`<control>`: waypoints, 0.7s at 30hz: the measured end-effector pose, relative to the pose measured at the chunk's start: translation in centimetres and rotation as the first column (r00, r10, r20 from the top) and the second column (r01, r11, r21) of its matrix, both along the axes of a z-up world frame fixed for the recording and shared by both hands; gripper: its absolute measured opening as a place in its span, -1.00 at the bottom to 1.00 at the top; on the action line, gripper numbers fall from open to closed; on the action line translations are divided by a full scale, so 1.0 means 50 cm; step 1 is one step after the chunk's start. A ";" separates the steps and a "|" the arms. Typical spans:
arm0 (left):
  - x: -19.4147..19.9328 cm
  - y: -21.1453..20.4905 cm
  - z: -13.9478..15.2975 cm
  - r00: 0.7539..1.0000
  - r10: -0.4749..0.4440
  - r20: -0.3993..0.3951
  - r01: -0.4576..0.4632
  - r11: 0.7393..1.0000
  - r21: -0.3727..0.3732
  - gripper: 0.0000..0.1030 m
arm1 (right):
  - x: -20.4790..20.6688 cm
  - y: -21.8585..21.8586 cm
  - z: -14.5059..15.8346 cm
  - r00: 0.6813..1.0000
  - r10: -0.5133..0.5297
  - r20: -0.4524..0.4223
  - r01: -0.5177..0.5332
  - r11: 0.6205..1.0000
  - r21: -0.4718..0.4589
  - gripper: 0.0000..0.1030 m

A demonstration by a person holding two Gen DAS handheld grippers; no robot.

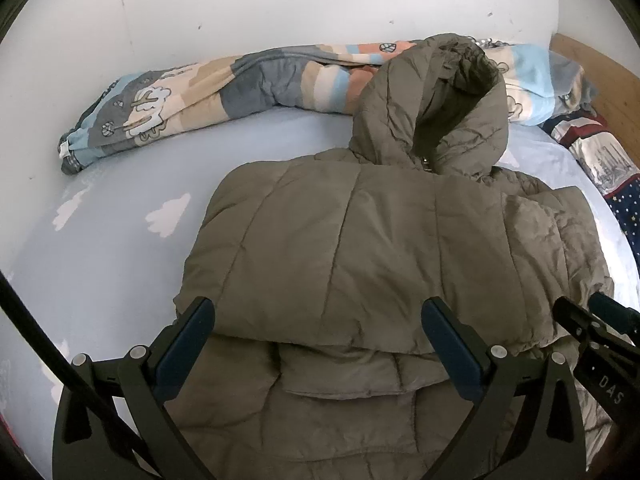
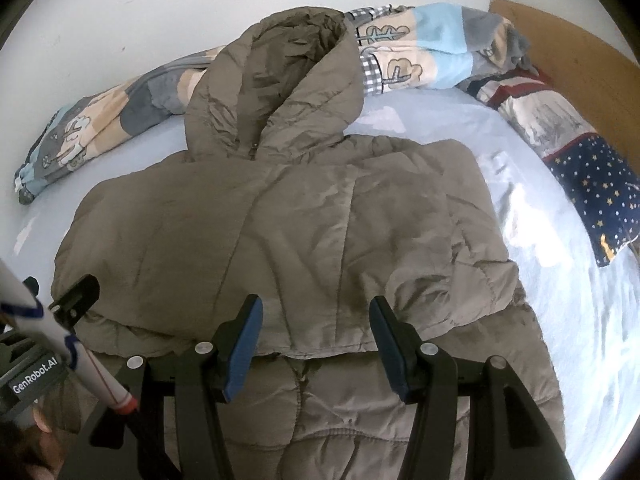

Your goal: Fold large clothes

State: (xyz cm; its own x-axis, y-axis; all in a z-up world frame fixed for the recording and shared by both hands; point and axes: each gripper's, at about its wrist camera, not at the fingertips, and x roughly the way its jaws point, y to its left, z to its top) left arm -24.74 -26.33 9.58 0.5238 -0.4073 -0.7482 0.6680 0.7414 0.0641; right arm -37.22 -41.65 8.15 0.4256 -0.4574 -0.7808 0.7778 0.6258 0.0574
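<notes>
On the bed (image 1: 100, 264), light-blue sheet w/ cloud print, lies an olive puffer jacket (image 1: 360, 248), roughly centred, hood (image 1: 432, 108) propped up at the far end against a rolled patterned duvet (image 1: 224, 88) by the wall. Sleeves look folded across the body already; a folded edge runs crosswise just ahead of both grippers.

Left gripper (image 1: 318, 320): jaws spread wide, nothing held, hovering over the near part of the jacket. Right gripper (image 2: 316, 320): also open, somewhat narrower, empty, above the folded edge. Whether the tips touch fabric — can't tell, fisheye too steep.

Handling, judged: soft, puffy, light for its bulk, shell prob. slick nylon so layers slide and spring back. Not fragile. Best grab = near hem corners or the folded edge, pinching through all layers; single-layer pinch likely slips.

Orientation: long axis runs near-to-far, hem toward cams, hood pointing away to the wall. Star-print pillow (image 2: 596, 188) sits well apart on the right by the wooden headboard (image 2: 568, 52).
</notes>
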 end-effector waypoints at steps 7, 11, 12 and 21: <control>-0.003 0.002 0.004 1.000 -0.003 0.006 0.003 1.000 -0.006 1.00 | 0.000 0.004 0.003 1.000 0.009 -0.008 -0.009 1.000 -0.019 0.15; -0.004 0.000 0.007 1.000 -0.005 0.010 0.005 1.000 -0.007 1.00 | -0.003 0.004 0.005 1.000 0.008 -0.007 -0.008 1.000 -0.022 0.15; -0.004 0.000 0.007 1.000 -0.006 0.009 0.006 1.000 -0.008 1.00 | -0.002 0.004 0.004 1.000 0.007 -0.007 -0.007 1.000 -0.022 0.15; -0.009 0.004 0.020 1.000 -0.009 0.025 0.009 1.000 -0.019 1.00 | -0.016 -0.003 0.006 1.000 0.002 0.018 -0.002 1.000 0.001 0.15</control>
State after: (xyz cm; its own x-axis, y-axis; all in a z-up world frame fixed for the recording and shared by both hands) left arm -25.18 -26.16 10.58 0.5384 -0.4263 -0.7269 0.6729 0.7367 0.0664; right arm -38.02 -41.80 8.43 0.4404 -0.4556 -0.7736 0.7752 0.6276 0.0716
